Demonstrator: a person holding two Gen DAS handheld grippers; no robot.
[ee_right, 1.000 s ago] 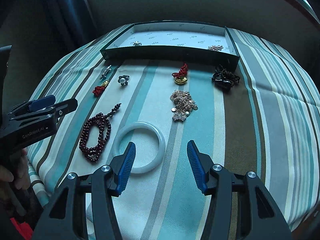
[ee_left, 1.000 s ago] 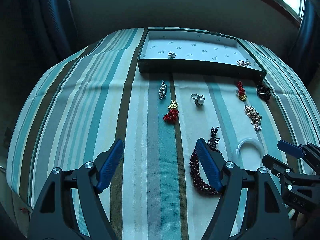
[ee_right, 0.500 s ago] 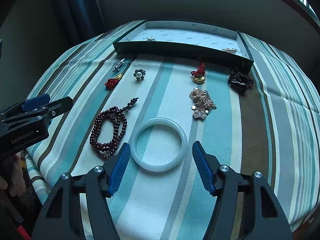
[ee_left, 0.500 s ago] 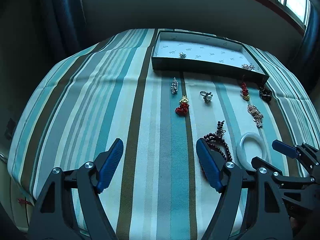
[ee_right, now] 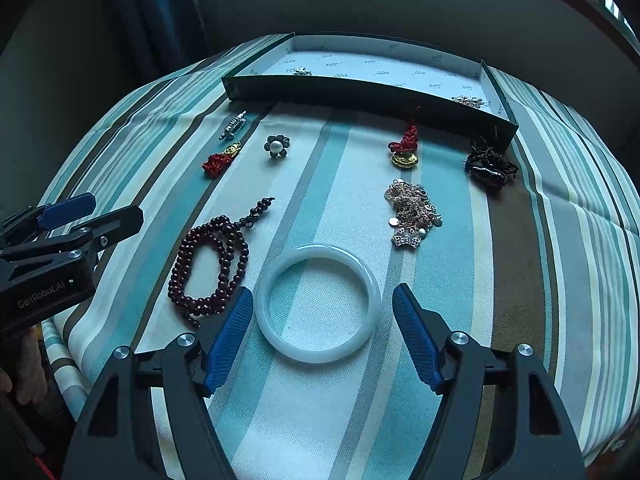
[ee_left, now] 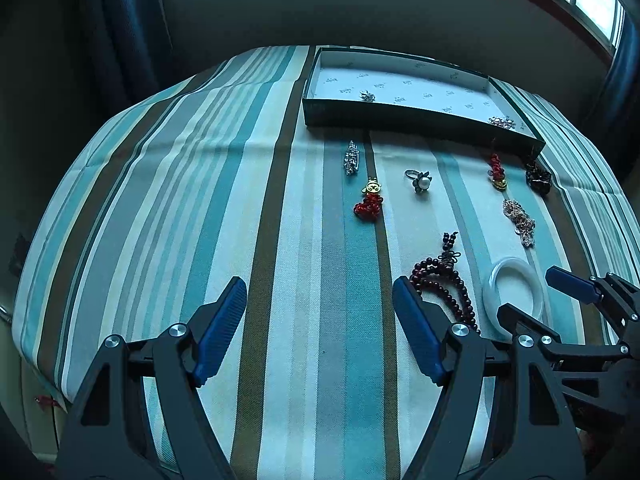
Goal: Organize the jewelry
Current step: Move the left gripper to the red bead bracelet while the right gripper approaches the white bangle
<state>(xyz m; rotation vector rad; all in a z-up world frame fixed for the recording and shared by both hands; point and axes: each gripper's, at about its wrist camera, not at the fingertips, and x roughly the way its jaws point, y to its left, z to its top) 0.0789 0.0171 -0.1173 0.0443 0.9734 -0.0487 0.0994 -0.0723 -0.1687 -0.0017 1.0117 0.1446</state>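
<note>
Left wrist view, your left gripper (ee_left: pixel 320 312): jaws spread and empty over bare striped cloth (ee_left: pixel 248 208); nothing lies between them, and their spread matches a second ago.
Left wrist view, what has shifted: the dark red bead bracelet (ee_left: pixel 444 292) now sits just outside your right-hand blue pad, and the tray (ee_left: pixel 400 114) lies further right in the picture than before.
Left wrist view, right gripper (ee_left: pixel 532 300): seen side-on at the edge, fingers parted around the white jade bangle (ee_left: pixel 514 292).
Right wrist view, right gripper (ee_right: pixel 322 320): its jaws have just been opening, and the white jade bangle (ee_right: pixel 318 302) now lies flat between the pads, touching neither (released, not clenched).
Right wrist view, where the rest lies: bead bracelet (ee_right: pixel 210 270) just left of the bangle; pearl flower ring (ee_right: pixel 277 146), chain heap (ee_right: pixel 412 212) and red knot charm (ee_right: pixel 404 150) beyond; tray (ee_right: pixel 360 92) at the far edge, already holding two small sparkly pieces.
Meaning for the task: you look lined up to grasp the bangle next; most pieces remain outside the tray.
</note>
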